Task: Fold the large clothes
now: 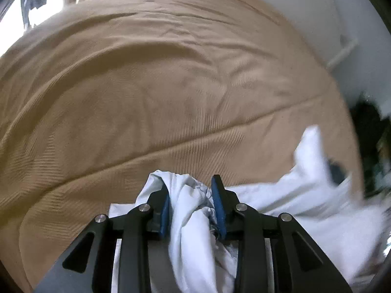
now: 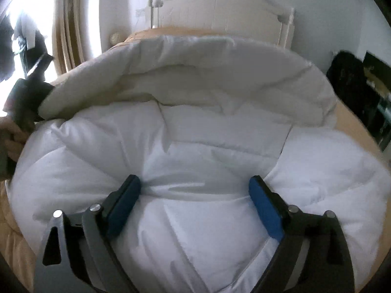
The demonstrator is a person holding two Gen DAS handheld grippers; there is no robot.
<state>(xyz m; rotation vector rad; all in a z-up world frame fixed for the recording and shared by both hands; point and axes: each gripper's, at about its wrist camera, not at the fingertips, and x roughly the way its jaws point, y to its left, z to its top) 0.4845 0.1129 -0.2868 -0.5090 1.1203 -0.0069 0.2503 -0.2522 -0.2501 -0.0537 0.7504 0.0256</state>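
A large white quilted duvet (image 2: 195, 134) lies on a bed with its far edge folded back over itself. In the left wrist view my left gripper (image 1: 190, 190) is shut on a bunched corner of the white duvet (image 1: 188, 210), held above the tan bedspread (image 1: 146, 85). The rest of the white fabric trails off to the right, blurred. In the right wrist view my right gripper (image 2: 194, 185) is open, its blue pads (image 2: 264, 205) wide apart and pressed onto the duvet's near part, with a pinched crease between them.
A white headboard (image 2: 220, 7) stands at the far end against a pale wall. Curtains (image 2: 66, 24) and a bright window are at the left. A dark object (image 2: 352, 90) stands right of the bed. The other hand and gripper show at the left edge (image 2: 19, 102).
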